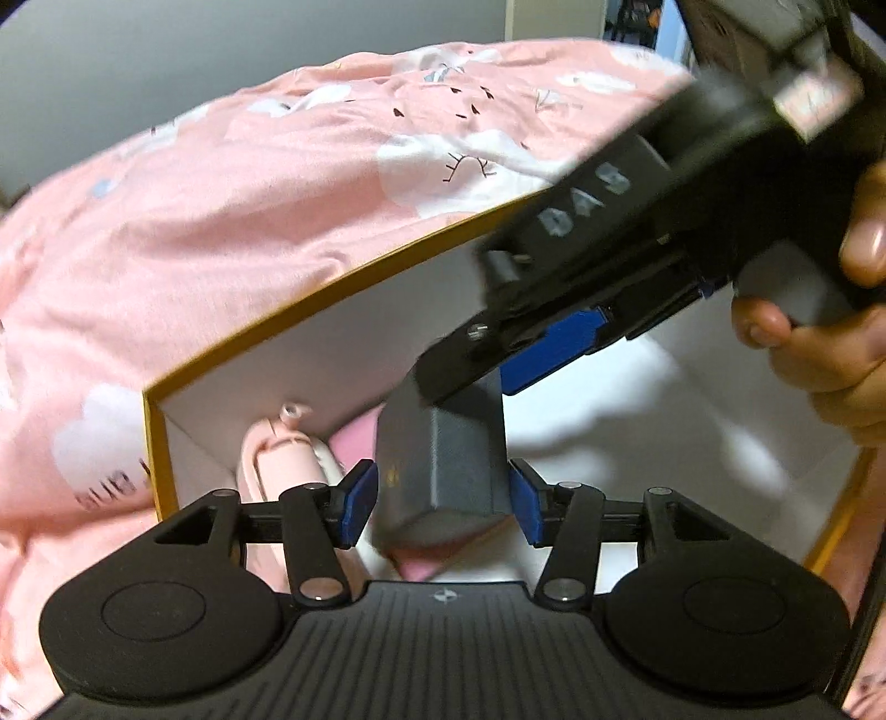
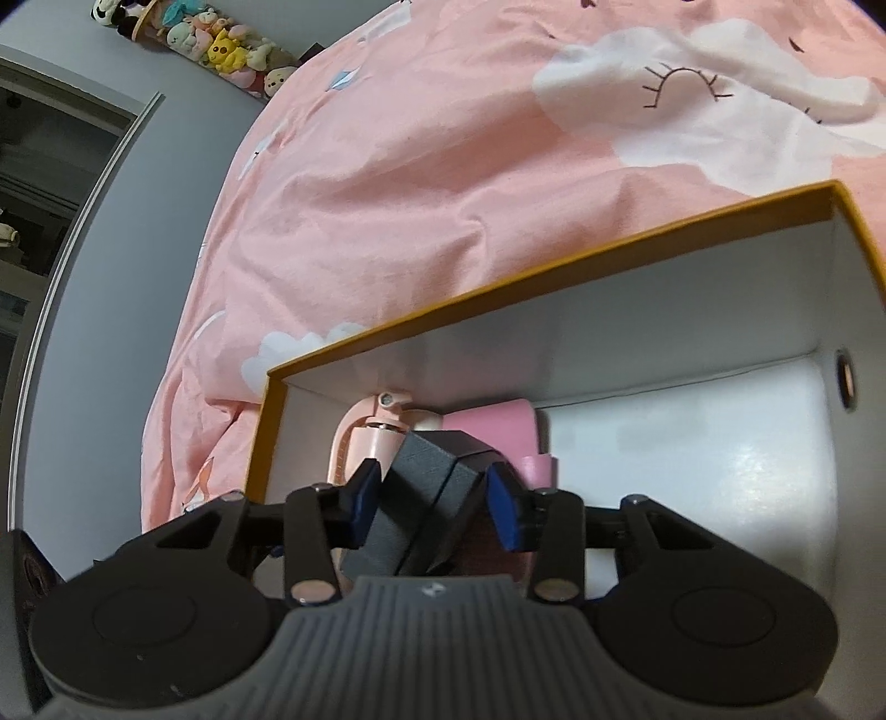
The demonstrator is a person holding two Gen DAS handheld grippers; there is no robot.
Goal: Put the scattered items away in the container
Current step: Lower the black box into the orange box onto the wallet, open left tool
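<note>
A dark grey box (image 1: 437,476) (image 2: 426,493) hangs tilted inside the white container with a yellow rim (image 1: 332,282) (image 2: 554,266). My right gripper (image 2: 437,498) is shut on it, a blue pad against each side. In the left wrist view that right gripper (image 1: 470,387) reaches in from the upper right, over the box's top end. My left gripper (image 1: 441,504) is open, its blue pads flanking the box's lower end with a thin gap on the left. A pale pink gadget (image 1: 277,454) (image 2: 376,437) and a pink block (image 2: 498,426) lie in the container's far corner.
The container rests on a bed with a pink cloud-print sheet (image 1: 221,194) (image 2: 415,166). A person's hand (image 1: 819,343) holds the right gripper's handle. The container's right half shows a bare white floor (image 2: 692,471). Plush toys (image 2: 221,44) line a wall shelf.
</note>
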